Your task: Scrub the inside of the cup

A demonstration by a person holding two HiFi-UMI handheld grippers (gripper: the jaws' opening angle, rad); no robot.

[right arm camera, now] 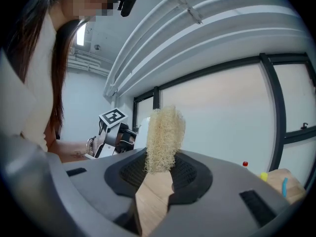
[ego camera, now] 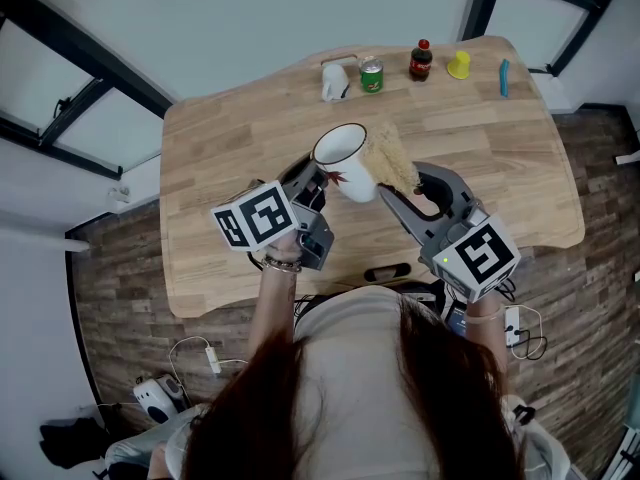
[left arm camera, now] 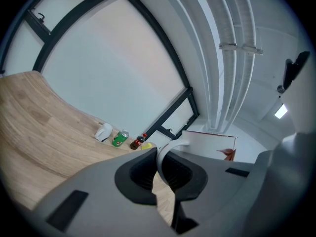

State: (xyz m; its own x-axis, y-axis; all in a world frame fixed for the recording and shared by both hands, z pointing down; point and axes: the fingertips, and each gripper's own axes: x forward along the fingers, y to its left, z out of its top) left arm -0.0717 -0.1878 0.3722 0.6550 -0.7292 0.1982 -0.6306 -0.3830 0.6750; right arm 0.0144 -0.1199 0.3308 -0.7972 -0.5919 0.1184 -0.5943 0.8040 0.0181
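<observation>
A white cup (ego camera: 345,161) with a small red mark hangs tilted above the wooden table (ego camera: 250,138), mouth facing up and away. My left gripper (ego camera: 318,181) is shut on the cup's handle (left arm camera: 168,154); the cup wall (left arm camera: 212,144) shows just behind the jaws. A pale yellow loofah scrubber (ego camera: 392,164) touches the cup's right side. My right gripper (ego camera: 405,194) is shut on the loofah (right arm camera: 163,138), which stands up between the jaws. The left gripper (right arm camera: 114,132) also shows in the right gripper view.
Along the table's far edge stand a small white pitcher (ego camera: 334,80), a green can (ego camera: 372,75), a dark bottle with a red cap (ego camera: 421,61), a yellow object (ego camera: 459,64) and a blue tool (ego camera: 504,77). Dark window frames (left arm camera: 173,112) rise behind the table.
</observation>
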